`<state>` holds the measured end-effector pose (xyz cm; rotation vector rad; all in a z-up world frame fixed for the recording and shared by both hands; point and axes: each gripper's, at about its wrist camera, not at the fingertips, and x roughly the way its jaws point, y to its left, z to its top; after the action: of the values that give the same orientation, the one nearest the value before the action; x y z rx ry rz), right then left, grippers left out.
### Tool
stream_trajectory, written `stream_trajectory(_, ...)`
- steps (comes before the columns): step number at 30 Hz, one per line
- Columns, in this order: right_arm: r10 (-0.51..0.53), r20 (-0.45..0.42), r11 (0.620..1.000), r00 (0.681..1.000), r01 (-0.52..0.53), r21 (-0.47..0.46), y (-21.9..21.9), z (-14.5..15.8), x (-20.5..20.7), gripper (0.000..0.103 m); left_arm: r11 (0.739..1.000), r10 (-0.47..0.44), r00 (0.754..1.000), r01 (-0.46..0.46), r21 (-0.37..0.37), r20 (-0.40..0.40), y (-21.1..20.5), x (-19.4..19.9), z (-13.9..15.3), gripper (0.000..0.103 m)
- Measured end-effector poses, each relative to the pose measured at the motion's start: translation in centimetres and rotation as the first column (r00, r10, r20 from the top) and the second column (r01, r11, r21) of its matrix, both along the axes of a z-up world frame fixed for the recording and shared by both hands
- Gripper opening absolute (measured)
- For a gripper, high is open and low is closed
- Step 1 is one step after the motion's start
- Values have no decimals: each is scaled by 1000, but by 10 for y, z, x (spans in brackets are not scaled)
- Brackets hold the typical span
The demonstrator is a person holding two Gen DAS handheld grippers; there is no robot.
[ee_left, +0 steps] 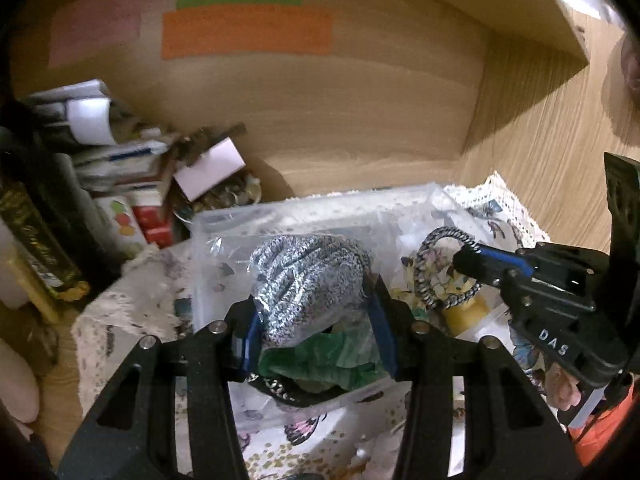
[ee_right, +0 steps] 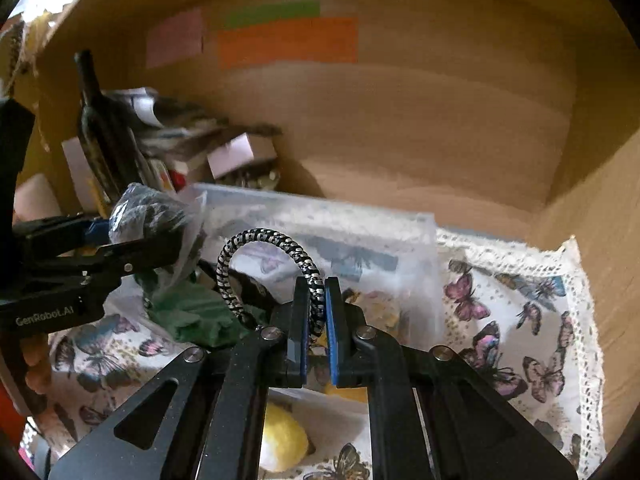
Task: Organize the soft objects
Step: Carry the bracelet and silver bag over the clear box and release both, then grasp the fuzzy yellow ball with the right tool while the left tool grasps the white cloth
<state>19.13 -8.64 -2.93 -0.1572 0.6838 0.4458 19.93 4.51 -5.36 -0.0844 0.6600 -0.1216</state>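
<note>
My left gripper (ee_left: 316, 300) is shut on a grey speckled knit bundle wrapped in clear plastic (ee_left: 308, 280), held over a clear plastic bin (ee_left: 240, 220). The bundle also shows in the right wrist view (ee_right: 148, 216). A green soft cloth (ee_left: 324, 360) lies in the bin under it and shows in the right wrist view (ee_right: 192, 316). My right gripper (ee_right: 318, 304) is shut on a black-and-white braided cord loop (ee_right: 256, 256), lifted above the bin (ee_right: 320, 216). The loop and right gripper (ee_left: 472, 260) show at right in the left wrist view. A yellow soft ball (ee_right: 284, 440) lies below.
A butterfly-print cloth with lace edge (ee_right: 520, 320) covers the wooden shelf floor. A dark bottle (ee_right: 100, 128), boxes and papers (ee_left: 120, 160) crowd the back left. Wooden walls (ee_right: 400, 120) with coloured notes close the back and right.
</note>
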Motion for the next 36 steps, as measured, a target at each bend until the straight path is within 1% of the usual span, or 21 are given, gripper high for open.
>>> stream_trajectory(2, 1, -23, 1000, 1000, -2, -11, 2, -6, 5, 7, 1000, -10, 1000, 10, -2, -16, -2, 4, -4, 48)
stream_trajectory(4, -7, -33, 1000, 999, 6, -26, 2, -9, 8, 9, 1000, -17, 1000, 17, 1, -26, -4, 5, -6, 49)
stream_trajectory(5, -12, -36, 999, 999, 11, -31, 2, -10, 8, 16, 1000, -19, 999, 19, 3, -27, -5, 5, -5, 50)
stream_trajectory(6, -12, -39, 999, 999, 11, -31, 1, -10, 8, 28, 1000, -19, 999, 19, 8, -26, -6, 5, -5, 52)
stream_trajectory(7, -9, -43, 1000, 999, 8, -28, 1, -9, 7, 34, 1000, -18, 1000, 18, 11, -22, -6, 3, -3, 55)
stream_trajectory(8, -10, -41, 1000, 999, 9, -25, 0, -8, 6, 45, 1000, -18, 1000, 18, 12, -17, -6, 1, -2, 59)
stream_trajectory(9, -13, -29, 1000, 999, 13, -23, -1, -6, 4, 51, 1000, -17, 1000, 17, 11, -13, -6, 0, 0, 61)
stream_trajectory(11, -23, 10, 999, 1000, 23, -29, -1, 1, -2, 53, 1000, -14, 1000, 14, 10, 0, -5, -5, 5, 68)
stream_trajectory(12, -22, 20, 999, 1000, 23, -29, -1, 4, -4, 55, 1000, -13, 1000, 13, 10, 7, -6, -7, 8, 70)
stream_trajectory(13, -17, 32, 999, 999, 18, -27, -2, 8, -8, 57, 1000, -9, 1000, 9, 11, 17, -5, -11, 12, 75)
stream_trajectory(14, -16, 41, 1000, 999, 17, -26, -2, 11, -11, 63, 1000, -6, 1000, 6, 12, 24, -5, -14, 15, 79)
stream_trajectory(15, -16, 54, 1000, 998, 17, -23, -3, 16, -14, 68, 1000, -4, 999, 3, 15, 36, -5, -19, 19, 81)
stream_trajectory(17, -15, 77, 1000, 997, 16, -15, -4, 23, -21, 71, 1000, 2, 998, -4, 24, 60, -5, -29, 27, 94)
stream_trajectory(19, -12, 98, 1000, 995, 13, -9, -5, 30, -28, 74, 999, 12, 996, -15, 34, 88, -6, -39, 33, 101)
stream_trajectory(21, -12, 114, 1000, 993, 12, -3, -8, 36, -36, 78, 999, 12, 994, -17, 43, 107, -7, -49, 38, 102)
stream_trajectory(25, -4, 134, 1000, 991, 2, 11, -13, 44, -52, 79, 998, 4, 993, -12, 62, 119, -10, -65, 42, 103)
stream_trajectory(28, 6, 135, 1000, 991, -8, 8, -15, 43, -61, 80, 998, 3, 995, -9, 63, 104, -11, -73, 36, 103)
stream_trajectory(29, 7, 132, 1000, 991, -8, 7, -16, 41, -63, 80, 997, 22, 991, -32, 72, 128, -11, -75, 33, 103)
stream_trajectory(33, 10, 95, 1000, 995, -10, 1, -18, 25, -67, 80, 997, 21, 996, -26, 69, 82, -11, -80, 15, 103)
stream_trajectory(36, 9, 44, 1000, 999, -8, -12, -20, 6, -67, 80, 998, 17, 999, -18, 58, 29, -10, -80, -1, 103)
